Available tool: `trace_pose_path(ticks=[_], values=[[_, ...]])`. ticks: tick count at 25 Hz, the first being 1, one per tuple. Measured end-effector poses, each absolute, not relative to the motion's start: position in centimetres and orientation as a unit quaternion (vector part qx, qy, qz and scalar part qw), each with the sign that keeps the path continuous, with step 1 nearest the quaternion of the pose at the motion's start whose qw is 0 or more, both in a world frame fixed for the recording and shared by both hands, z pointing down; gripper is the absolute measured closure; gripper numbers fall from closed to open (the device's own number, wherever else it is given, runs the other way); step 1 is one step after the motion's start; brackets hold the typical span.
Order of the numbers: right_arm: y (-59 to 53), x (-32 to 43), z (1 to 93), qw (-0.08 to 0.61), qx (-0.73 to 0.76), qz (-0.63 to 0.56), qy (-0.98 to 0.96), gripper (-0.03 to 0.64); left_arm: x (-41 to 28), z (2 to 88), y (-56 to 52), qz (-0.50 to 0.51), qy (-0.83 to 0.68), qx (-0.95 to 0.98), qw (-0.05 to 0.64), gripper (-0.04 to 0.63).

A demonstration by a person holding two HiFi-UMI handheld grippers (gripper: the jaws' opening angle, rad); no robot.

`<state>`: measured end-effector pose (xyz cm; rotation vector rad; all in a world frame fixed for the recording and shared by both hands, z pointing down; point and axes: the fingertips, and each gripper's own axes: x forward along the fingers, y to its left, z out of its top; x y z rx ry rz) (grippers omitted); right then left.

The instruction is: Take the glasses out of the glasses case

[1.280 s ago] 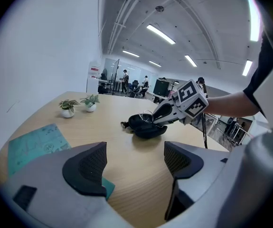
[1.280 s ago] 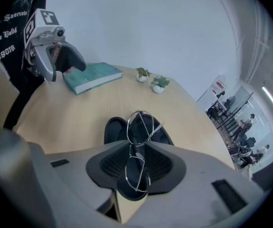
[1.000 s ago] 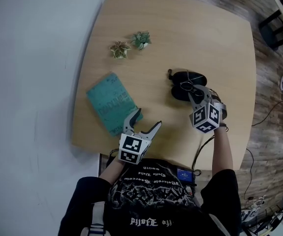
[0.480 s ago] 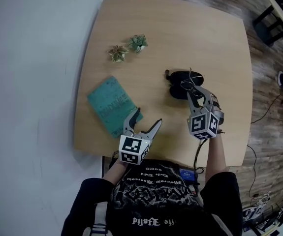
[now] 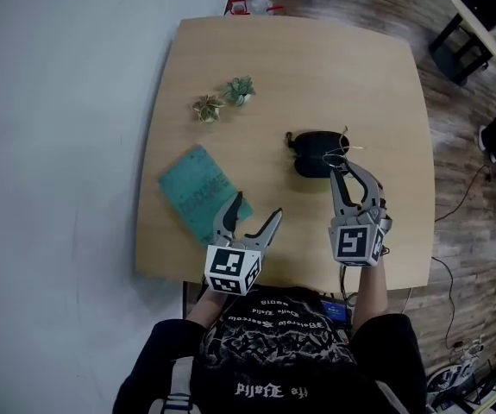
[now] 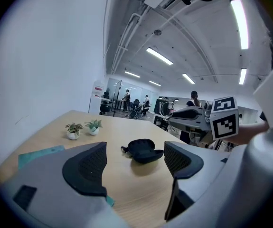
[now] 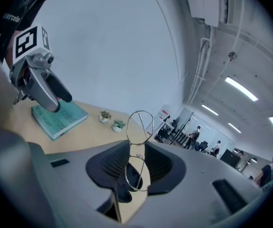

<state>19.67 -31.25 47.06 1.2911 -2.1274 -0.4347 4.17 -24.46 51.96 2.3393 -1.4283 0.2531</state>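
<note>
Wire-rimmed glasses (image 7: 139,127) now aloft above black clamshell case (image 5: 313,152), pinched by right gripper (image 5: 348,176); left gripper (image 5: 257,207), jaws apart.

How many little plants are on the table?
2. The brownish plant stands on the table beyond the teal book; the green plant stands close beside it, slightly farther off. None seems hidden.

You're working in bright, even light. Ceiling strips (image 6: 161,57) run overhead in both gripper views and burn out to plain white glare. On the table (image 5: 317,67) the case (image 5: 315,153) throws only a soft, faint shadow. Your head view bows the table's edges; the gripper views bend far harder and fall to black at the corners. The thin glasses (image 7: 137,148) read sharp, while the far hall behind them is small and hazy.
</note>
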Motion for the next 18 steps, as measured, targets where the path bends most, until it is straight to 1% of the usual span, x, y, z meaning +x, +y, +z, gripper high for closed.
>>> trace_pose_path(ticks=[4,9,18], values=[[-29.0,19.1,43.5,0.239,0.513,-0.174,-0.806,0.511,3.8,49.4,-23.8,0.063,-0.512,0.838,0.178,0.207],[-26.0,18.9,40.4,0.123,0.561,-0.133,-0.808,0.511,3.0,47.4,-23.0,0.035,-0.511,0.843,0.161,0.207],[-20.6,18.9,38.7,0.03,0.572,-0.063,-0.818,0.511,2.1,44.5,-20.2,0.03,-0.502,0.858,0.106,0.209]])
